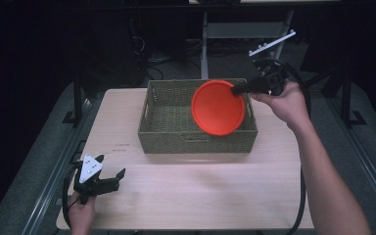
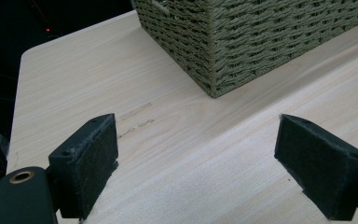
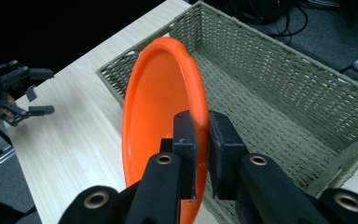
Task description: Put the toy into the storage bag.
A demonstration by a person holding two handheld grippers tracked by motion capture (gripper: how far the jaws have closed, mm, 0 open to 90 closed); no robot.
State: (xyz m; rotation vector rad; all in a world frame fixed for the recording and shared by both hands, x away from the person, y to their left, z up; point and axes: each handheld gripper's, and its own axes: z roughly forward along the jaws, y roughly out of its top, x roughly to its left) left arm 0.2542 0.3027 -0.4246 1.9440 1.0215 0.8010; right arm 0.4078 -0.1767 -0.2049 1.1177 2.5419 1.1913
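Jaws of the right gripper are clamped on the rim of an orange plate, one pad on each face, so the plate hangs on edge, tilted, over the right half of a woven basket. Seen from the right gripper view, the plate's lower edge sits above the basket's near wall, and the basket floor under it looks bare.

Jaws of the left gripper stand wide apart with nothing between them, low over the near left corner of the tabletop, well apart from the basket.

My reading is that the plate is either going into the basket or coming out of it; the pictures do not settle which. Either way, the grip is a thin pinch at one spot on the rim, so the plate can swing or slip if the wrist jerks. Keep the hand slow, keep the pinch firm, and keep the lower edge clear of the woven wall so it does not catch. If setting it down, tip it toward flat and lower it onto the basket floor before letting go.
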